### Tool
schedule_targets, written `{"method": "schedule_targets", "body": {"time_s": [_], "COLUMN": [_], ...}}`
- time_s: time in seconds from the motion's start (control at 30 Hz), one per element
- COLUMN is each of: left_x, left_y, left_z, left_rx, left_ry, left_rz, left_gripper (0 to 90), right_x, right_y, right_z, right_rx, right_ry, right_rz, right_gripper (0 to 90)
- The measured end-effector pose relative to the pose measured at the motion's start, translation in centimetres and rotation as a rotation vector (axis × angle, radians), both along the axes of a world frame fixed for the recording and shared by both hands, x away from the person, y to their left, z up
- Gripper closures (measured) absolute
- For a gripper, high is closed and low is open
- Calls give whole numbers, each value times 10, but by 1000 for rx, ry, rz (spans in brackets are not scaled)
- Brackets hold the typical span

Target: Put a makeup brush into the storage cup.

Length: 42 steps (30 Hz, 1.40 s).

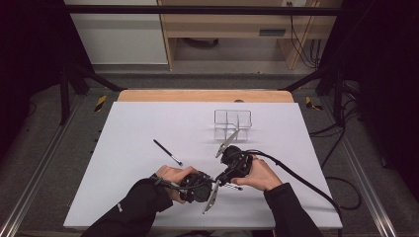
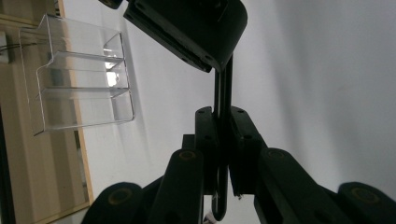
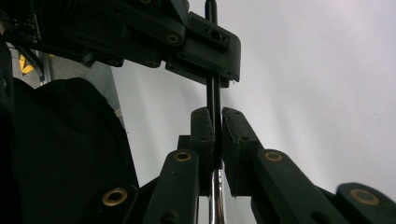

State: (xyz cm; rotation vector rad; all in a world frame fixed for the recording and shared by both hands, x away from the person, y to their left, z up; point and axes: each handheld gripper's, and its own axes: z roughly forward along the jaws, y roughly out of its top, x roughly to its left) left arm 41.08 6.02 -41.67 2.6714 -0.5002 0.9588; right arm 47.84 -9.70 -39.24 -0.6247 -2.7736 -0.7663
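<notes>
High view showed both my hand-held grippers, left (image 1: 213, 183) and right (image 1: 225, 177), clamped on one slim brush (image 1: 229, 186); clear organizer (image 1: 232, 124) empty, second brush (image 1: 167, 152) untouched

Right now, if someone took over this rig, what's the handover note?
Left tongs: shut on the slim black stick, held near the table's front edge.
Right tongs: shut on the same stick, close beside the left ones.
Things: clear organiser upright toward the back of the table, looks empty; a second black brush lies loose left of centre.
Done: the stick is off the table, shared between both tongs.
Left: probably release one side, drop the stick into the organiser, then fetch the loose brush.
</notes>
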Motion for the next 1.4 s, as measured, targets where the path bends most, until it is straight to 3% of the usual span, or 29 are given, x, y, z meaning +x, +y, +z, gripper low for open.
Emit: {"method": "schedule_targets", "body": {"time_s": [0.17, 0.3, 0.53, 0.7, 0.8, 0.93, 1.03, 1.07, 1.1, 1.17, 1.3, 1.4], "left_x": [2, 5, 7, 10, 12, 15, 16, 16, 16, 17, 18, 18], "left_y": [3, 13, 28, 33, 36, 43, 47, 48, 49, 51, 55, 56], "left_z": [-2, 0, 5, 4, 2, 0, -4, -4, -6, -7, -8, -7], "left_rx": [-18, -56, -152, -198, -213, -275, -344, -343, -387, -429, -493, -530], "left_ry": [1, 55, 87, 117, 142, 194, 230, 236, 254, 274, 296, 296], "left_rz": [14, 77, 168, 227, 265, 314, 355, 366, 378, 405, 454, 472], "left_gripper": [835, 833, 832, 832, 832, 832, 832, 832, 831, 831, 831, 831], "right_x": [-1, -1, -4, -7, -9, -12, -15, -16, -17, -19, -23, -25], "right_y": [-5, -18, -57, -74, -82, -91, -94, -95, -95, -97, -97, -95], "right_z": [5, 15, 32, 34, 33, 30, 26, 25, 24, 22, 20, 19], "right_rx": [42, 85, 224, 268, 308, 340, 361, 372, 380, 419, 481, 497], "right_ry": [-39, -102, -257, -334, -361, -377, -396, -400, -405, -399, -400, -404], "right_rz": [-18, -67, -236, -333, -381, -422, -440, -447, -455, -469, -503, -516], "right_gripper": [767, 706, 518, 383, 314, 269, 233, 222, 221, 218, 182, 170]}}
